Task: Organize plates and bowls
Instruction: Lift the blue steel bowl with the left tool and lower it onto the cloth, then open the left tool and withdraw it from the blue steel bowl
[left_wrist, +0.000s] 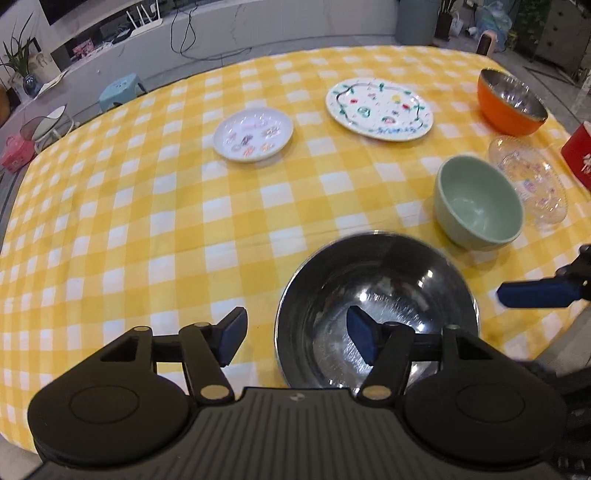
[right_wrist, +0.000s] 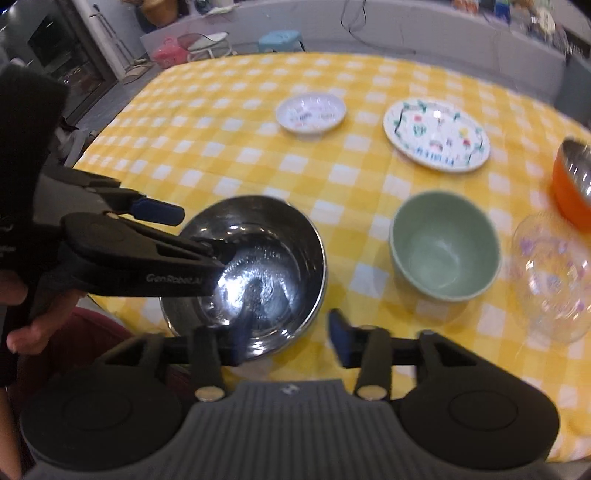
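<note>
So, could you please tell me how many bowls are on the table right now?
4, perhaps: a steel bowl nearest, straddled by the left gripper, a green bowl to its right, an orange bowl at the far right, and a clear glass dish, possibly a bowl, beside the green one.

yellow checked tablecloth (left_wrist: 147, 221) on the table, light blue stool (left_wrist: 120, 89) beyond, grey floor

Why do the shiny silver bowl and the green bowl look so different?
The silver bowl is wider, metal and mirror-shiny; the green bowl is smaller, matte and pale green. The left tool straddles the silver bowl's rim, while nothing touches the green bowl. Both stand upright and empty on the checkered tablecloth.
</note>
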